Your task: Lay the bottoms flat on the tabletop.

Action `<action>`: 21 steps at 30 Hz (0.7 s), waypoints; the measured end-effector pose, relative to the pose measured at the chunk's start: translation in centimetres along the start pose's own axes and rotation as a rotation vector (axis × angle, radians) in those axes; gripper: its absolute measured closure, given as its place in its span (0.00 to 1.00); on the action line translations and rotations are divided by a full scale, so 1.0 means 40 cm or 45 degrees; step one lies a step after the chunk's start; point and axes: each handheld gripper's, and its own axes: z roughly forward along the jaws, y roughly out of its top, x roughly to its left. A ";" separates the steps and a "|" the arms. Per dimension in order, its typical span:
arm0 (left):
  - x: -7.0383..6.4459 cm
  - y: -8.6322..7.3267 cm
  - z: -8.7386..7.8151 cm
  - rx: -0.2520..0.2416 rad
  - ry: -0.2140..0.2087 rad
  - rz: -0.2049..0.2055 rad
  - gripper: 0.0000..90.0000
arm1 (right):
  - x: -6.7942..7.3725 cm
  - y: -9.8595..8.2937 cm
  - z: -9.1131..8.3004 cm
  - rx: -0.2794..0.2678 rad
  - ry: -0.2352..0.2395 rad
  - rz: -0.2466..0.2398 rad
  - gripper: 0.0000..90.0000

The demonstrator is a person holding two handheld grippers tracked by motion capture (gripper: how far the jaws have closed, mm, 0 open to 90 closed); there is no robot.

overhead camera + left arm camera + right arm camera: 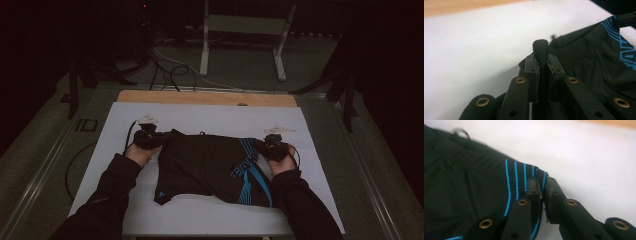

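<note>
The shorts (210, 167) lie flat mid-mat (200, 117). Your left gripper (159, 139) pinches the waist's left corner; the right gripper (261, 146) clamps the striped corner, probably only its edge. They're light, limp and slick, so hold the waistband corners.

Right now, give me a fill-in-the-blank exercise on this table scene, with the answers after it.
1. The shorts are black with ____ stripes.
2. The left gripper is ____ on a fold of the shorts' edge.
3. The right gripper is clamped on the ____ side of the shorts.
4. The shorts lie on a ____ board covering the tabletop.

Missing words: blue; shut; striped; white
</note>
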 end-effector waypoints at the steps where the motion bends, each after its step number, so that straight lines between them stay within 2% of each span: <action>1: -0.001 0.009 0.000 -0.013 0.010 0.005 0.91 | -0.004 0.010 -0.005 -0.015 -0.013 -0.007 0.93; 3: 0.000 0.026 0.003 -0.038 0.015 0.004 0.91 | -0.009 0.032 -0.010 -0.039 -0.023 -0.002 0.93; 7: 0.000 0.054 0.013 -0.076 0.053 0.046 0.91 | -0.026 0.073 -0.012 -0.089 -0.061 0.016 0.93; 10: 0.003 0.064 0.023 -0.092 0.075 0.062 0.91 | -0.038 0.091 -0.009 -0.108 -0.067 0.033 0.93; 13: 0.013 0.076 0.039 -0.120 0.088 0.050 0.91 | -0.049 0.111 0.005 -0.123 -0.089 0.055 0.93; 17: 0.027 0.086 0.067 -0.107 0.134 0.054 0.91 | -0.062 0.127 0.030 -0.125 -0.104 0.082 0.93; 21: 0.039 0.091 0.085 -0.112 0.143 0.042 0.91 | -0.067 0.137 0.052 -0.112 -0.125 0.092 0.93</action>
